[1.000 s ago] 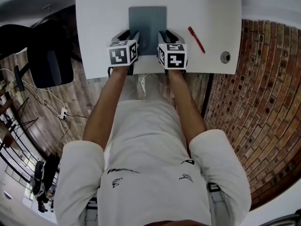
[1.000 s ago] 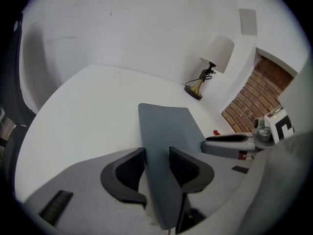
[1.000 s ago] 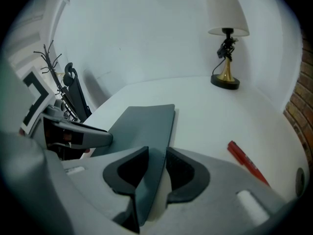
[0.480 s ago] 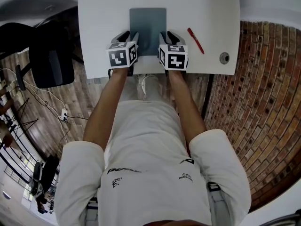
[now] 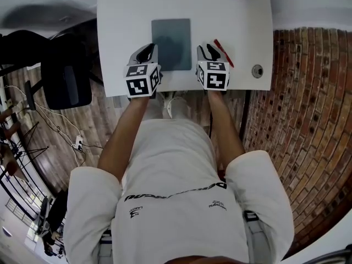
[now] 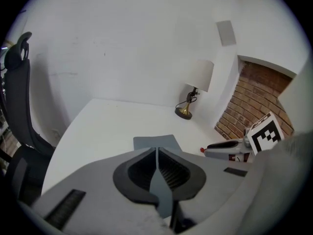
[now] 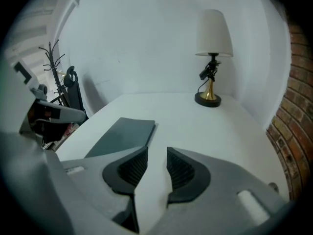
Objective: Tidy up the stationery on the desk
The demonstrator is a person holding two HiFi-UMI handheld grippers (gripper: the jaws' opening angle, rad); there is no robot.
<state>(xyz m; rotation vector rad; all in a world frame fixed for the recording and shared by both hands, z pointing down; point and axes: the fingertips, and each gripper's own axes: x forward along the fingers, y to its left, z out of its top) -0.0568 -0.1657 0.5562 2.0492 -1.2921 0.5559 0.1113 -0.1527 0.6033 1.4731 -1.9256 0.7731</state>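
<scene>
Just shut the left claw (image 6: 156, 153) on nothing: pads together, no item pinched. Holding the right claw (image 7: 151, 165) with jaws apart, only bare desk (image 5: 121, 32) in the gap. Versus a second ago: lifted both off the near corners of the grey notebook (image 5: 171, 44), no longer hugging its sides. Swung the right one out toward the red pen (image 5: 225, 56), tip now just beside or over the pen's near end in the head view. No visible shift of the notebook: flat mid-desk, between and just beyond the two claws. Reads as done with the notebook and probably going for the pen next, with nothing put away yet. Can't see the pen's near end behind the right claw, so can't tell touching from hovering. No pen at all in the right gripper view. Can't tell notebook from pad or folder at this sharpness. Lamp (image 7: 212, 58) cut off by the top edge in the head view, seen whole only from the two gripper views. No tray or holder for stationery anywhere in view, so no clue on where the pen should end up.
</scene>
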